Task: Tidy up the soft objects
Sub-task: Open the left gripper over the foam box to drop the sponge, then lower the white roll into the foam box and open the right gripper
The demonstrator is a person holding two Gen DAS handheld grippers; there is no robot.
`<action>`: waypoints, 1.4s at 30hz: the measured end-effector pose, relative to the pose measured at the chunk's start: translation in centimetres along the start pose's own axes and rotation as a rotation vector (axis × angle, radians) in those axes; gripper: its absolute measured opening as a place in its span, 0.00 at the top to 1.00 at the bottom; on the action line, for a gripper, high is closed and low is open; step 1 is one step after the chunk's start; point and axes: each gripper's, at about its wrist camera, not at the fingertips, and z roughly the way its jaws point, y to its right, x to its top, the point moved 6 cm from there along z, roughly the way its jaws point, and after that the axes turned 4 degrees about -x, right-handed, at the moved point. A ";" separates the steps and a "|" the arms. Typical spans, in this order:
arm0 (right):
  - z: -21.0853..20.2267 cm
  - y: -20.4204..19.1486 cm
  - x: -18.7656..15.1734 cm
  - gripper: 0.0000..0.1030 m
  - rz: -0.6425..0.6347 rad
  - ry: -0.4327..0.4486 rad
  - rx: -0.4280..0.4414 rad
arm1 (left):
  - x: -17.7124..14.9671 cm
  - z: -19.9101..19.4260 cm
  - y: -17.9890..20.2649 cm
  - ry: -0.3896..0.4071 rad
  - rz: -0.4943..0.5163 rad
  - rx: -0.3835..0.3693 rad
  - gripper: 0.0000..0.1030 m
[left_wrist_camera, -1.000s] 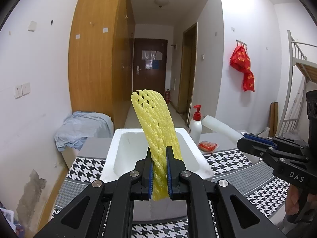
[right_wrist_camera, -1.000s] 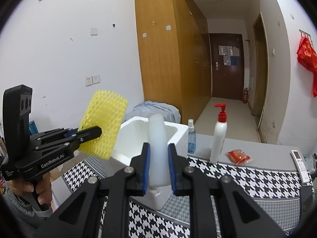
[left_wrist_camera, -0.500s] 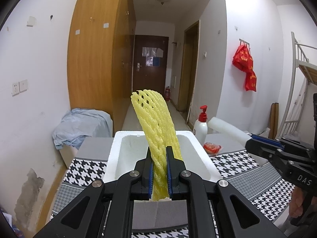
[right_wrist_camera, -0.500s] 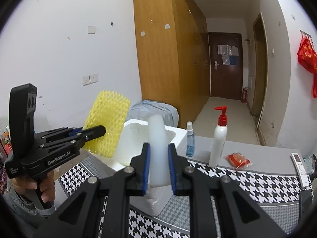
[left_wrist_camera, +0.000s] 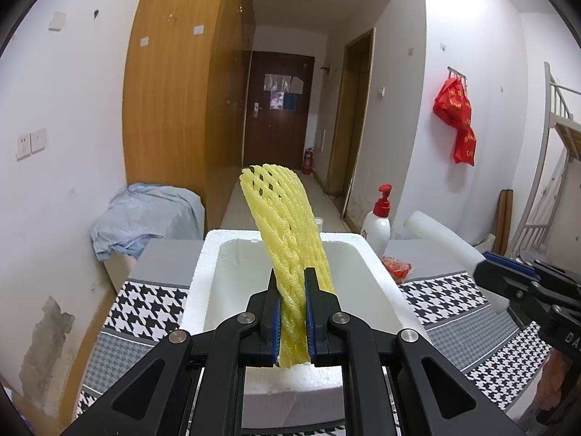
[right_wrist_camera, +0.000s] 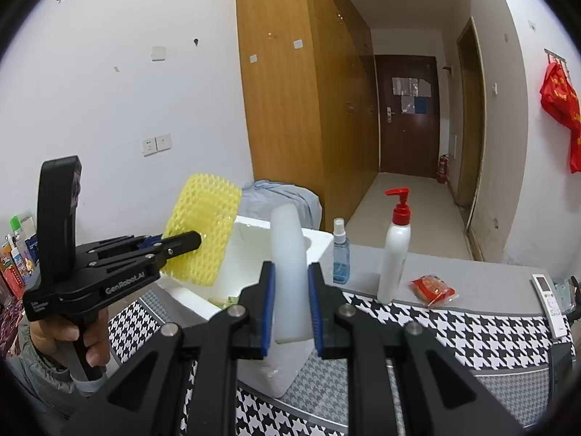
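My left gripper [left_wrist_camera: 292, 312] is shut on a yellow foam net sleeve [left_wrist_camera: 287, 239] and holds it upright over the near edge of a white styrofoam box [left_wrist_camera: 208, 254]. The sleeve [right_wrist_camera: 201, 232] and the left gripper [right_wrist_camera: 181, 241] also show in the right wrist view, above the box's left side [right_wrist_camera: 254, 229]. My right gripper [right_wrist_camera: 290, 312] is shut on a white foam tube [right_wrist_camera: 288, 269], held upright near the box's front right corner. The tube [left_wrist_camera: 446, 243] and right gripper [left_wrist_camera: 508, 276] show at the right in the left wrist view.
A houndstooth cloth [right_wrist_camera: 454, 323] covers the table. Behind the box stand a small blue spray bottle [right_wrist_camera: 340, 254] and a white pump bottle with red top [right_wrist_camera: 394, 254]. A red snack packet [right_wrist_camera: 432, 289] and a white remote [right_wrist_camera: 550, 301] lie to the right.
Both grippers have drawn back a little from the box and shifted left, still holding the sleeve and the tube. The box now sits lower and nearer the middle in the left wrist view.
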 end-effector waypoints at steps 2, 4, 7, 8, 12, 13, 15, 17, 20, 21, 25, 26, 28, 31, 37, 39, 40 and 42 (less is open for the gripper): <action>-0.1 0.1 -0.1 0.80 0.002 -0.001 -0.005 | 0.1 0.4 -0.1 -0.004 -0.004 0.001 0.89; -0.1 0.3 -0.1 0.80 0.004 -0.001 -0.008 | 0.2 0.7 -0.2 -0.009 -0.006 -0.002 0.89; -0.1 0.6 -0.2 0.80 0.010 -0.002 -0.015 | 0.2 1.2 -0.2 -0.019 -0.007 0.010 0.81; -0.1 0.7 -0.2 0.80 0.011 -0.003 -0.017 | 0.1 1.2 -0.2 -0.020 -0.003 0.009 0.70; -0.2 0.8 -0.2 0.80 0.011 -0.002 -0.020 | 0.3 0.6 -0.2 0.008 -0.004 0.014 0.47; -0.2 0.8 -0.2 0.80 0.011 -0.003 -0.021 | 0.4 0.5 -0.3 0.011 -0.002 0.015 0.46; -0.2 0.7 -0.2 0.80 0.011 -0.003 -0.020 | 0.4 0.1 -0.3 0.020 -0.004 0.009 0.34; -0.2 0.6 -0.2 0.80 0.007 -0.001 -0.018 | 0.4 -0.2 -0.6 0.031 -0.014 0.007 0.14; -0.2 0.4 -0.2 0.80 0.001 0.000 -0.017 | 0.6 -1.0 -1.1 0.055 -0.023 0.020 0.13; -0.1 0.4 -0.2 0.80 0.001 -0.001 -0.017 | 0.5 -1.1 -1.2 0.056 -0.026 0.021 0.13; 0.2 0.2 -0.3 0.80 -0.002 -0.007 -0.016 | 0.5 -1.7 -1.8 0.075 -0.010 0.061 0.03; 0.3 0.1 -0.3 0.80 -0.002 -0.007 -0.016 | 0.5 -1.9 -1.9 0.082 -0.008 0.068 0.03; 0.4 -0.1 -0.2 0.80 -0.004 -0.007 -0.016 | 0.4 -2.3 -2.2 0.088 -0.011 0.070 0.03; 0.4 -0.4 0.0 0.80 -0.006 0.001 -0.016 | 0.4 -3.2 -2.9 0.102 -0.017 0.077 0.03; 0.8 -1.1 0.3 0.80 -0.007 0.007 -0.023 | 0.3 -4.4 -3.5 0.121 0.017 0.104 0.01; 0.9 -1.4 0.5 0.80 -0.008 0.006 -0.024 | 0.1 -4.8 -3.8 0.126 0.017 0.107 0.01; 1.0 -1.6 0.5 0.80 -0.012 0.006 -0.024 | 0.0 -5.0 -3.9 0.127 0.019 0.109 0.01; 1.1 -1.9 0.6 0.80 -0.015 0.006 -0.023 | -0.3 -5.5 -4.4 0.134 0.014 0.116 0.01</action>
